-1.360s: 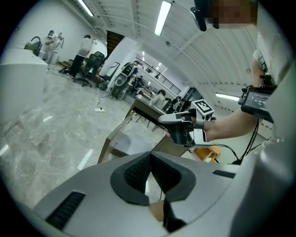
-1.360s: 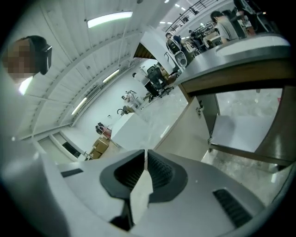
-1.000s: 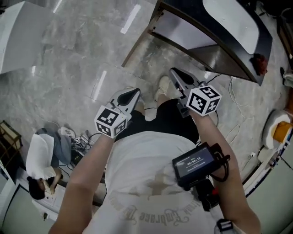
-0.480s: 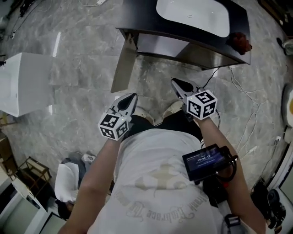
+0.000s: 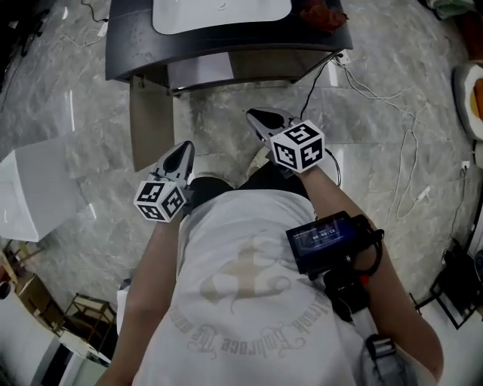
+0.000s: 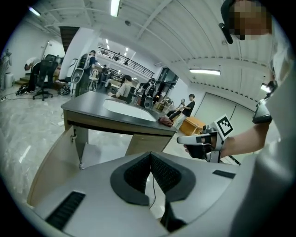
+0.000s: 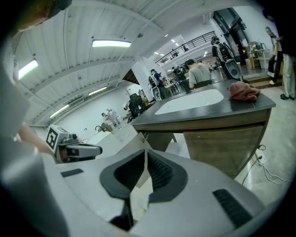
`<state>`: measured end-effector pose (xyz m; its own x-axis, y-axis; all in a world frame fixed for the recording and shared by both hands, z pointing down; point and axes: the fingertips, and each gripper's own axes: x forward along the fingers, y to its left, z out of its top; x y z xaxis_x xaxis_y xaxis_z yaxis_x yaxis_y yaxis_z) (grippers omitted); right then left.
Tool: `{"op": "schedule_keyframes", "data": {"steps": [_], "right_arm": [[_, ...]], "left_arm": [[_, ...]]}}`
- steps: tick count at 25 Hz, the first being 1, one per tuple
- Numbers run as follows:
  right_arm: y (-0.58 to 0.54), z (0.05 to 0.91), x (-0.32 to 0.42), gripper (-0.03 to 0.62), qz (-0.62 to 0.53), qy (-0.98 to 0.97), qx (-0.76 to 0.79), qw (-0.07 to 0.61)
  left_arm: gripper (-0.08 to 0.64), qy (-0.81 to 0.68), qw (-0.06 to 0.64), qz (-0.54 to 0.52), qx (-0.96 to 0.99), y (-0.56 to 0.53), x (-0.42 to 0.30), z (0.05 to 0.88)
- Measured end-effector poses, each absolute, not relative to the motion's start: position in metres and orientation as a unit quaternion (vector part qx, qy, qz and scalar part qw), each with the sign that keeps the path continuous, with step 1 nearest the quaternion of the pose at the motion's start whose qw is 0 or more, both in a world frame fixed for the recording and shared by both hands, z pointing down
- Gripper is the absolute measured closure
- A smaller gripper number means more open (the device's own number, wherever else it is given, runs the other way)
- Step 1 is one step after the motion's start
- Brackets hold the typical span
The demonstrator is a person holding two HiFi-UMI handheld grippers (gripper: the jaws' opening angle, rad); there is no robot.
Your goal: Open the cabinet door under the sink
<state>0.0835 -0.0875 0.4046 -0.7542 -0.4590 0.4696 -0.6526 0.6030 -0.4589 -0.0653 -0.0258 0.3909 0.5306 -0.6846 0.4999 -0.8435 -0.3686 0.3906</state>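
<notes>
- Turned round within the last second, the person now faces the sink cabinet (image 5: 264, 66) square on. It has slid from the head view's upper right to top centre, and both hands have come round with it.
- Far left, a white box (image 5: 34, 192) sits on the marble floor (image 5: 90, 113), well apart from the cabinet.
- The cabinet's left door (image 5: 151, 124) already stands swung out, its free edge jutting toward the person and the inside exposed behind it.
- The left hand-held gripper (image 5: 183, 148) is clenched on nothing, near that door's free edge but apart from it.
- The right hand-held gripper (image 5: 254, 115) is likewise closed and empty, pointing at the cabinet front without touching it.
- The right door (image 7: 222, 143) looks closed beneath the dark surface (image 5: 128, 45), where a red cloth (image 5: 323, 15) lies beside the basin (image 5: 219, 11).
- By the look of it, this is the approach. If the right door is the one wanted, the nearer gripper must part its jaws and catch the door's edge; no handle can be seen.
- The floor in front lies open. The swung door's edge hems the left, and a cable (image 5: 362, 90) trails across the floor at right.
</notes>
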Motion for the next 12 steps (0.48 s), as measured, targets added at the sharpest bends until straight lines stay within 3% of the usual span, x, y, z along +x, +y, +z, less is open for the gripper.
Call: {"op": "schedule_keyframes", "data": {"steps": [12], "right_arm": [[-0.083,0.433,0.161,0.561,0.359,-0.831,0.402,0.141]], "left_arm": [[0.549,-0.362,0.305,0.214,0.855,-0.064,0.006,0.427]]}}
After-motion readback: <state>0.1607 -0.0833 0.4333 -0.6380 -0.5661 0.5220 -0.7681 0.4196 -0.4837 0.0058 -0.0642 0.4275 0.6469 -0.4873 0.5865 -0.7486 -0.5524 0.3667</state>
